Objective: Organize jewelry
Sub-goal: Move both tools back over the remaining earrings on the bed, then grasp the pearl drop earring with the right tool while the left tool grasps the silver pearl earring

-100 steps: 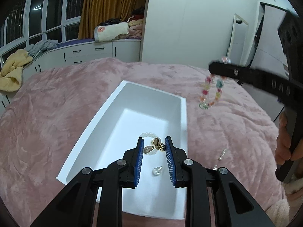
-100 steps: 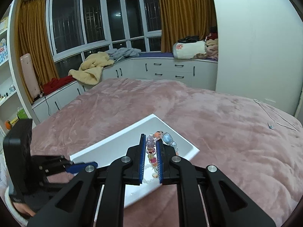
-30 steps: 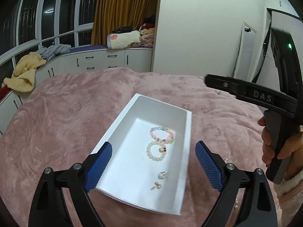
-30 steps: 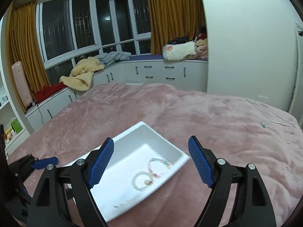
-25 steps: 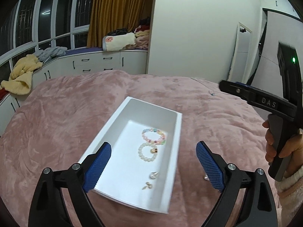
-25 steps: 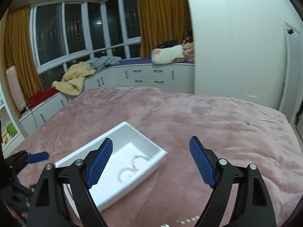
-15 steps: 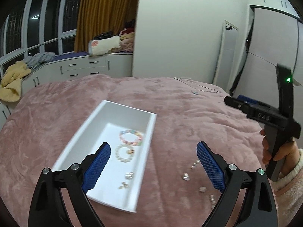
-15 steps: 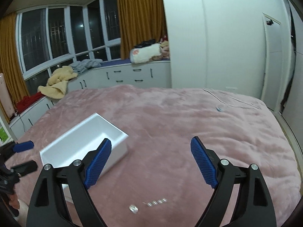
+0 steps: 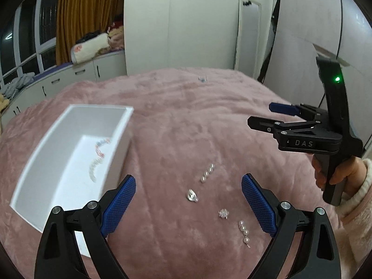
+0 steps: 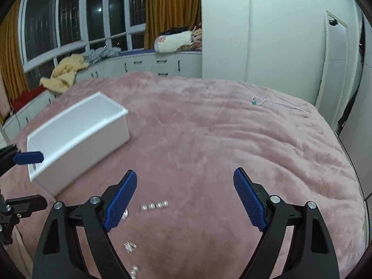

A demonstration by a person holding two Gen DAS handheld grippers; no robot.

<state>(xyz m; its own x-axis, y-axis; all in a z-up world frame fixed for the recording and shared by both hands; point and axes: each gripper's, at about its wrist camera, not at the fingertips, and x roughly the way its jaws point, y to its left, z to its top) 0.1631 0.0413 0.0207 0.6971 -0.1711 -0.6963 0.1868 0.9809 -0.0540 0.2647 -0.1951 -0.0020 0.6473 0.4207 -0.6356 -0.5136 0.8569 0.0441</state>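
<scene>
A white box [image 9: 69,125] lies on the pink blanket at left, with a colourful bead bracelet [image 9: 101,145] and a pearl bracelet [image 9: 94,169] inside. It also shows in the right wrist view [image 10: 76,125]. Loose pieces lie on the blanket: a pearl bar [image 9: 207,173], a silver charm [image 9: 191,195], a crystal stud [image 9: 223,213] and a pearl drop earring [image 9: 244,232]. My left gripper [image 9: 188,205] is open and empty above them. My right gripper [image 10: 184,200] is open and empty, with the pearl bar [image 10: 154,205] just before it; it shows at right in the left wrist view [image 9: 272,116].
The pink blanket [image 10: 220,127] covers a wide bed. A thin white cable [image 10: 274,101] lies at its far right. White cabinets [image 10: 151,66] with clothes on top run under the windows behind. A white wardrobe [image 9: 186,23] stands beyond the bed.
Both grippers have swung right, away from the box, toward the loose pieces on the blanket. Both stay open. The box now sits further left in both views.
</scene>
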